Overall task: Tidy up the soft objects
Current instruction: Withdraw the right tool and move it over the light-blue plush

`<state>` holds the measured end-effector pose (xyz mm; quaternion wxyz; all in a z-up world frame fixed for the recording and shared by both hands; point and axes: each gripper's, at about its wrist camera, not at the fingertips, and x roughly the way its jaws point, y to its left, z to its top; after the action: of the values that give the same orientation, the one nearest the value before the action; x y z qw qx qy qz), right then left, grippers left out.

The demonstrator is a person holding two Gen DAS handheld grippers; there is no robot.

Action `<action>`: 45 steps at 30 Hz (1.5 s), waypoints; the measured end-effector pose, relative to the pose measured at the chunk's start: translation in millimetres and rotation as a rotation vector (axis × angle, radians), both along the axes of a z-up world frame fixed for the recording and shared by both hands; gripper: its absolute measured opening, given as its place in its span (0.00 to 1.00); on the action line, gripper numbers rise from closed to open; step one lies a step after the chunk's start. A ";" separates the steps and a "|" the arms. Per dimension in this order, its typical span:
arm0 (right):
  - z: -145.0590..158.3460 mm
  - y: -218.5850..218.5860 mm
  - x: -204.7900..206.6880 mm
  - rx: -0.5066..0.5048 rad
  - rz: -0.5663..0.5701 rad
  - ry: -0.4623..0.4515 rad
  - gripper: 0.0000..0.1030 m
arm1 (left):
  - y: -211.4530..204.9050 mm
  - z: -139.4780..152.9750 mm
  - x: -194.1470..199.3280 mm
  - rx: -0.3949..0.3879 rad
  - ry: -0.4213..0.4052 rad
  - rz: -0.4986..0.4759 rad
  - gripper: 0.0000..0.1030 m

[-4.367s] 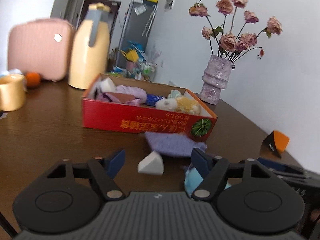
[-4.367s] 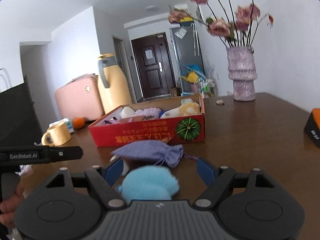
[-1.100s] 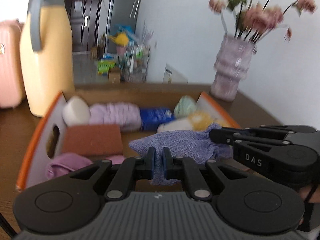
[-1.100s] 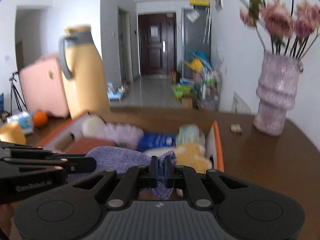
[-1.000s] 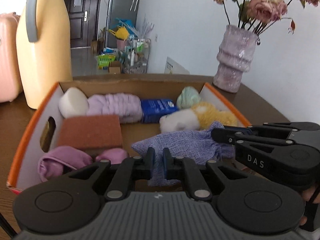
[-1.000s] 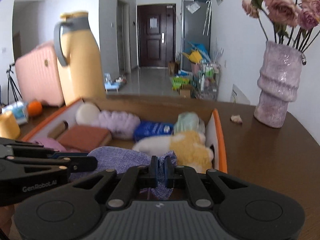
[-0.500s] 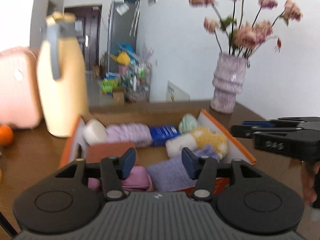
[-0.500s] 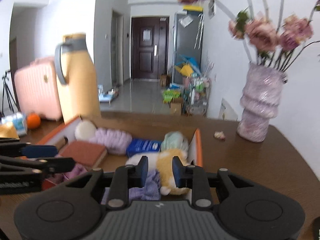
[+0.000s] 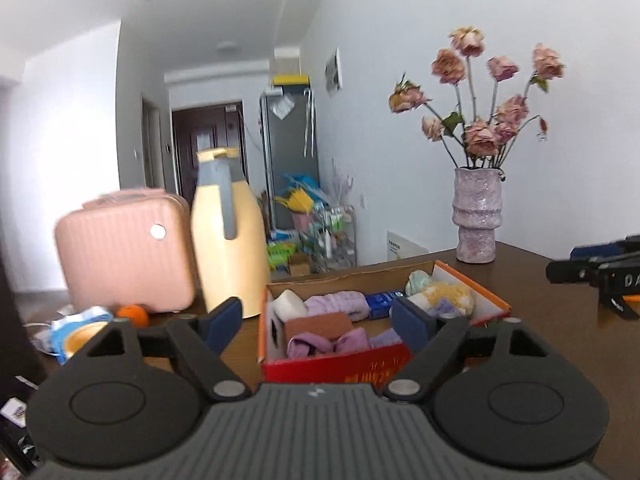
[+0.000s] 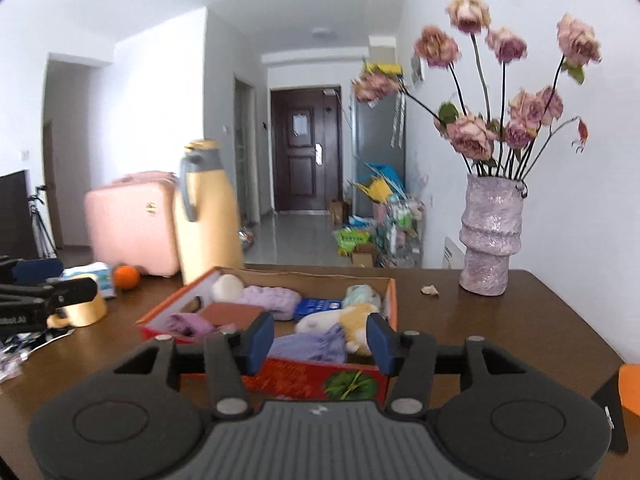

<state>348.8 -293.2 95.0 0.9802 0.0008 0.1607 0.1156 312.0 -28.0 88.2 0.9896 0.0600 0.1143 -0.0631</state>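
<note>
The red cardboard box (image 9: 340, 366) (image 10: 304, 376) holds several soft things: a purple cloth pouch (image 10: 312, 346) (image 9: 386, 338) near its front wall, a yellow plush (image 10: 356, 320), a lilac towel roll (image 9: 338, 304) and a brown sponge (image 9: 316, 322). My left gripper (image 9: 320, 322) hangs back from the box, jaws opening wide with nothing between them. My right gripper (image 10: 320, 340) is also drawn back on the near side of the box, jaws opening and empty. Each gripper shows at the edge of the other's view.
A yellow thermos jug (image 9: 228, 232), a pink case (image 9: 120, 252), an orange (image 9: 134, 314) and a yellow mug (image 10: 82, 310) stand left of the box. A purple vase of dried roses (image 10: 490, 236) stands at the back right. An orange-black object (image 10: 624, 392) lies near right.
Both grippers let go of the purple pouch, which now lies in the box. Both opened and pulled back and up from the box.
</note>
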 end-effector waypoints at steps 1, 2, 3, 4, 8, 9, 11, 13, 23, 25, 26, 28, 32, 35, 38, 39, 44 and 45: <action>-2.9 0.9 -16.3 0.001 0.003 -0.022 0.54 | 1.3 -3.1 -12.3 0.006 -0.005 0.005 0.84; -5.7 1.8 -28.5 -0.005 0.004 -0.034 0.57 | 2.1 -6.1 -22.6 0.010 -0.007 0.013 0.84; -8.8 3.2 -40.2 -0.008 -0.002 -0.042 0.57 | 3.1 -9.2 -33.7 0.018 -0.011 0.016 0.84; -12.7 4.4 -52.8 -0.012 -0.009 -0.047 0.57 | 3.9 -12.4 -44.6 0.022 -0.012 0.020 0.84; -27.9 12.9 -97.3 -0.037 0.001 -0.058 0.59 | 14.1 -25.7 -86.2 -0.019 0.011 0.041 0.85; -32.4 14.5 -109.6 -0.039 0.007 -0.062 0.60 | 16.3 -29.3 -95.1 -0.032 0.019 0.042 0.86; -40.6 17.8 -130.2 -0.048 0.019 -0.064 0.67 | 20.0 -37.0 -108.4 -0.034 0.033 0.046 0.86; -47.6 18.4 -147.1 -0.042 0.027 -0.051 0.67 | 20.1 -45.7 -118.7 0.001 0.050 0.061 0.86; -67.0 17.7 -168.3 -0.021 0.040 0.010 0.69 | 12.7 -59.5 -131.2 0.016 0.087 0.041 0.86; -66.8 15.0 -167.0 -0.012 0.038 0.010 0.69 | 10.8 -59.0 -128.9 0.015 0.090 0.034 0.86; -67.1 13.8 -166.3 -0.009 0.034 0.011 0.69 | 8.9 -59.2 -127.3 0.018 0.091 0.031 0.86; -68.6 11.5 -162.6 -0.003 0.027 0.020 0.69 | 5.5 -59.5 -122.5 0.021 0.098 0.025 0.86; -72.8 7.0 -151.6 0.009 0.021 0.043 0.69 | -2.5 -62.0 -111.7 0.000 0.128 -0.002 0.86; -78.5 2.4 -139.7 0.024 0.015 0.070 0.69 | -15.7 -66.9 -96.1 -0.025 0.173 -0.067 0.86; -86.4 -4.9 -124.7 0.041 -0.006 0.123 0.68 | -33.1 -76.7 -74.4 -0.024 0.232 -0.100 0.86; -88.8 -8.6 -119.8 0.053 -0.010 0.142 0.68 | -38.2 -78.8 -69.1 -0.029 0.246 -0.113 0.86; -96.4 -25.0 -97.3 0.107 -0.006 0.187 0.68 | -58.3 -88.9 -35.4 -0.117 0.344 -0.217 0.85; -97.5 -26.5 -92.6 0.113 -0.004 0.194 0.67 | -61.6 -91.4 -28.2 -0.133 0.364 -0.225 0.83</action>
<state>256.3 -319.7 -2.6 0.9587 0.0676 0.2478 0.1221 283.8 -89.6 -3.2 0.9412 -0.0055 0.2791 -0.1900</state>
